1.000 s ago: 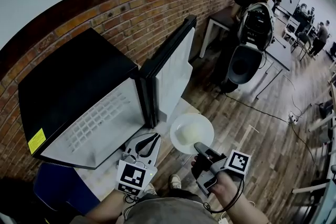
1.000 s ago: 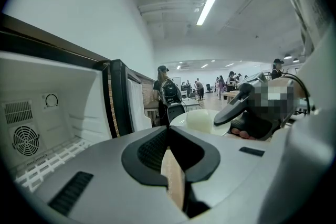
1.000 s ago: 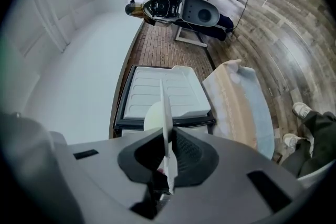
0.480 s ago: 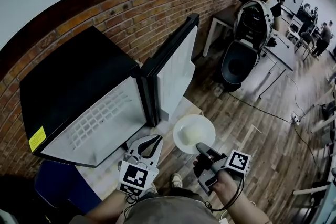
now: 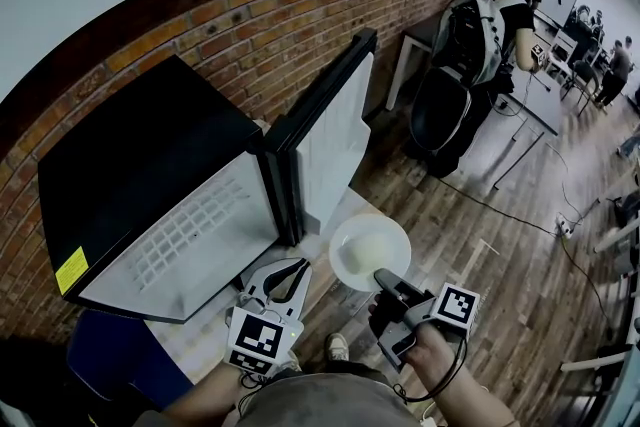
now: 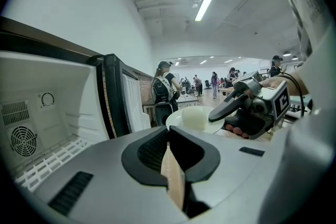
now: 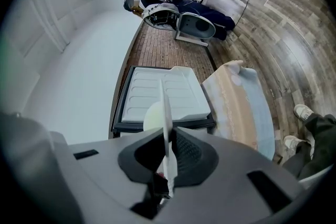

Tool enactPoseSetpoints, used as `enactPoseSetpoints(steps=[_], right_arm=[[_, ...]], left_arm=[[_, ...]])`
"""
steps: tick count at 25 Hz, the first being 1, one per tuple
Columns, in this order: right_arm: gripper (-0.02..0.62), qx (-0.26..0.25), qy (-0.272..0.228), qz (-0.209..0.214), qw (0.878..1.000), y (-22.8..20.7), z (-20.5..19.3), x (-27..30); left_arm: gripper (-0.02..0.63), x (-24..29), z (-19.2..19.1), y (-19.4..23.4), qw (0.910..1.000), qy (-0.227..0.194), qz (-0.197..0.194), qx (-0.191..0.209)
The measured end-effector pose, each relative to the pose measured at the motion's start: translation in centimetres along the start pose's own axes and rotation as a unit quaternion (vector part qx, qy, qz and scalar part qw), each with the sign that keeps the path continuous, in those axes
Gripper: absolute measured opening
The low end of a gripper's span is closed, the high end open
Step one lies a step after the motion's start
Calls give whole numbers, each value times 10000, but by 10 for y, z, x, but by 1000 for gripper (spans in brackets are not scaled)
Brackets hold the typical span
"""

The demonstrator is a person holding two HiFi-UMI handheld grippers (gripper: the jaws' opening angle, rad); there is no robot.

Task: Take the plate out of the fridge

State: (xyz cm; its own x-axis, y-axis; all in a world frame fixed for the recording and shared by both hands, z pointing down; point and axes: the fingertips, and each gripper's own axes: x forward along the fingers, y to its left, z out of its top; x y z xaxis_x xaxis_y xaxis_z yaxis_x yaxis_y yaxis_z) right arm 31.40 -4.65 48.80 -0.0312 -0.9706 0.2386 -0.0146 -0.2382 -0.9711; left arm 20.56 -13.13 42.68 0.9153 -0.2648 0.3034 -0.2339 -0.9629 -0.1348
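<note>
A white plate with a pale lump of food on it hangs in the air outside the black fridge, just in front of its open door. My right gripper is shut on the plate's near rim. The right gripper view shows the plate edge-on between the jaws of the right gripper. My left gripper hovers over the table in front of the open fridge, jaws together and nothing in them. In the left gripper view, the left gripper looks toward the plate and the right gripper.
The fridge interior shows a white wire shelf. The fridge stands on a low table with a pale cloth. A person with a backpack stands at a desk at the back right, with more people beyond. Wooden floor lies to the right.
Both grippers and the plate have stayed about where they were. The person with the backpack in the background has turned and stepped left.
</note>
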Motion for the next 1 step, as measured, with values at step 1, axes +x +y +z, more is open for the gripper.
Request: enactPoseSetpoints(steps=[1], right_arm=[[40, 1, 2, 16, 10000, 1, 0, 0]], left_arm=[[29, 1, 0, 0, 10000, 10, -1, 8]])
